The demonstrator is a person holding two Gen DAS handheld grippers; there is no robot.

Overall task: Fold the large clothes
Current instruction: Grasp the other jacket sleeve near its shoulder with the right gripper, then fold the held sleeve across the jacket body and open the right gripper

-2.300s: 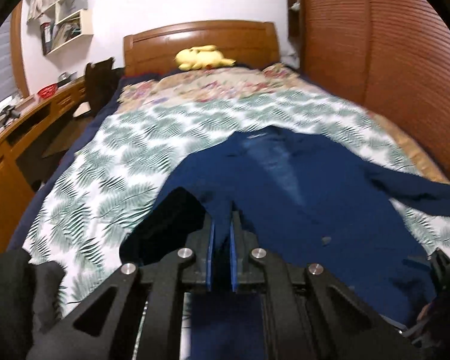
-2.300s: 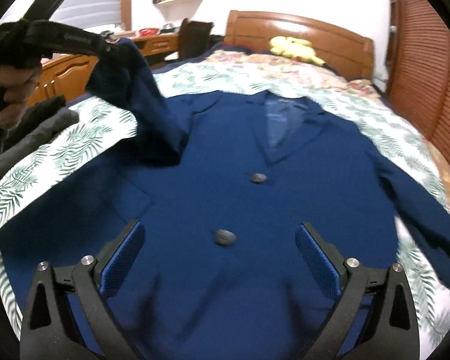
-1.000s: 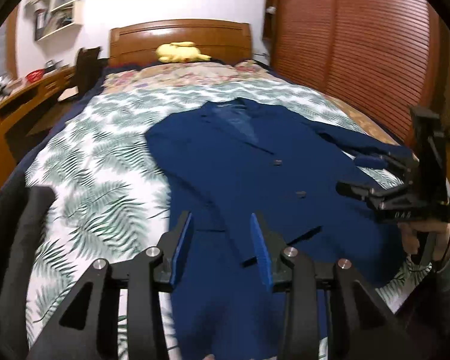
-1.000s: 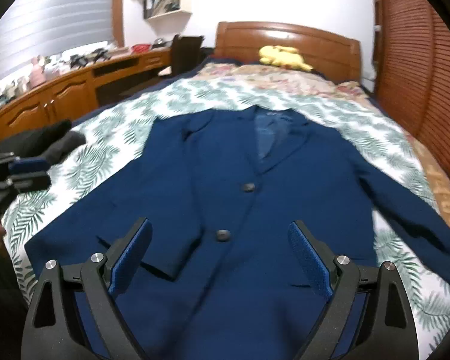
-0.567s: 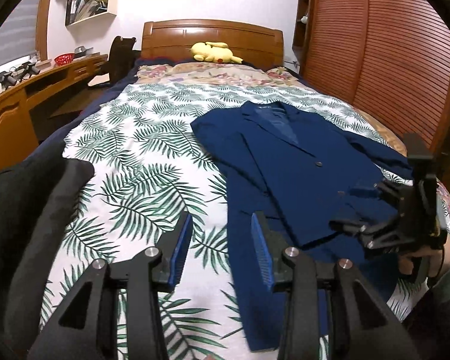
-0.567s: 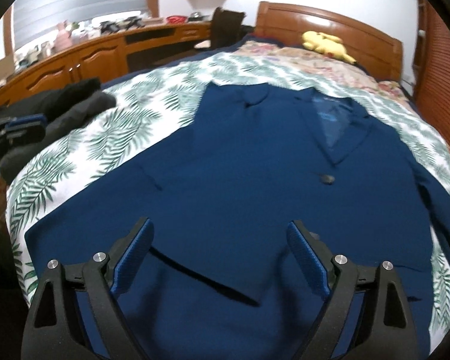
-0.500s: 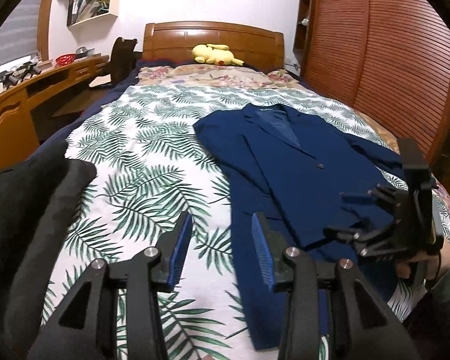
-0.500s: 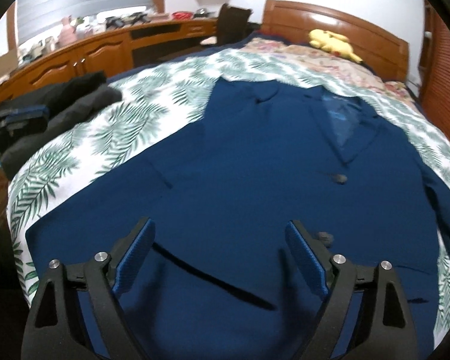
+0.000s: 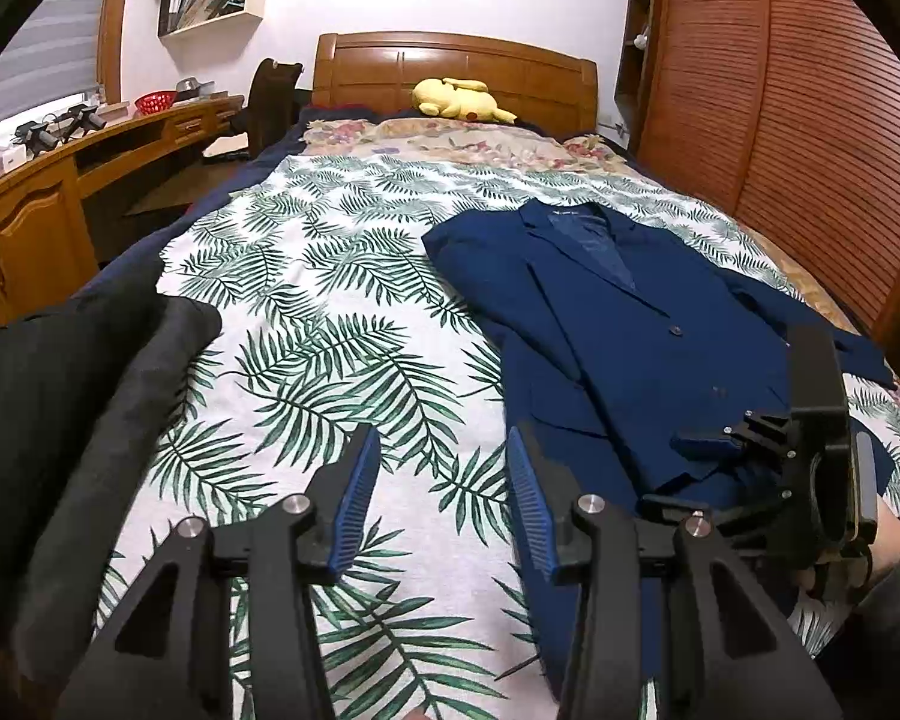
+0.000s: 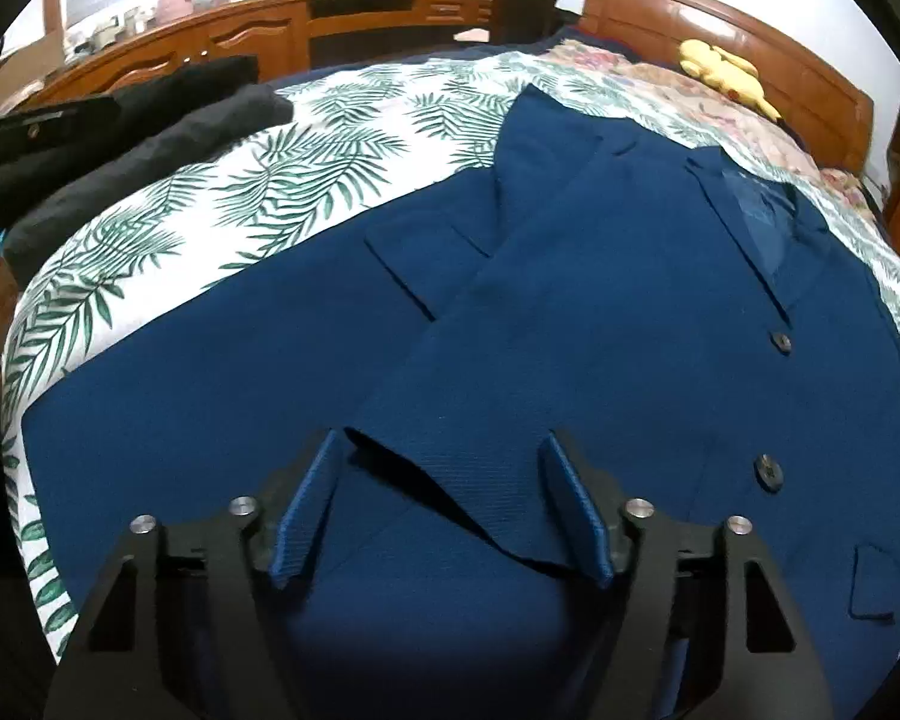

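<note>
Clothing of dark colour [image 9: 60,420] lies at the left edge of the bed [image 9: 306,324], a black heap beside your left gripper [image 9: 444,480]. You hold this gripper over the leaf-patterned cover near the foot edge of the bed. Its jaws stand partly apart and are opening, and between the blue pads you see only the cover; they grip nothing. The inner side of its right pad is just beside the left border of the blue jacket [image 9: 618,324], but I cannot tell if it touches the cloth.

The jacket, which is the thing to fold, lies flat on the right half of the bed, front side up, with the collar toward the wooden headboard [image 9: 456,69] and the hem toward the foot edge. Its left sleeve is folded in over the front panel, and the cuff end of this sleeve [image 10: 480,480] lies near the hem. The other sleeve stretches out toward the right edge of the bed. Two buttons show on the front.

Your right gripper [image 10: 444,504] is low over the hem area of the jacket. Its jaws are closing, and the folded cuff end lies between the pads, but the pads do not press on it yet. In the left wrist view you see this gripper [image 9: 714,468] from the side, above the jacket near the foot corner.

A yellow plush toy [image 9: 459,99] rests at the headboard.
</note>
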